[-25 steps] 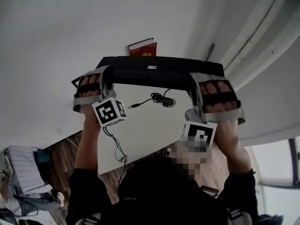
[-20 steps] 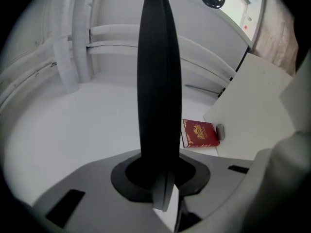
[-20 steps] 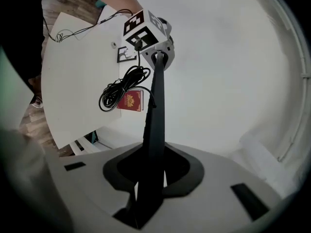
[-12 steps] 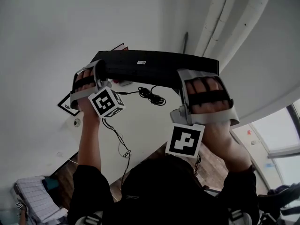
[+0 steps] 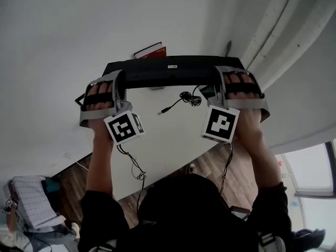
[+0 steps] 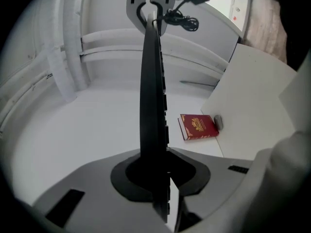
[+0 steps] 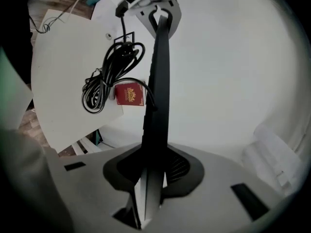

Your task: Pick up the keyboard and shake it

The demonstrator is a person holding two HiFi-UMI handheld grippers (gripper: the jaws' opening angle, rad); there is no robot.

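Note:
A black keyboard hangs in the air above the white table, turned so its underside with a small white label faces me. My left gripper is shut on its left end and my right gripper on its right end. In the left gripper view the keyboard runs edge-on away from the jaws to the other gripper. In the right gripper view the keyboard also stands edge-on between the jaws. Its coiled black cable with the plug dangles below it, the cable also showing in the right gripper view.
A red book lies on the table behind the keyboard, the same book showing in the left gripper view. White walls and pipes stand at the right. Wooden floor shows past the table's near edge. Cables hang from the grippers.
The keyboard and both grippers have shifted: half a second ago they were tilted and further left, now the keyboard sits level again and the right gripper is nearer to the keyboard's edge.

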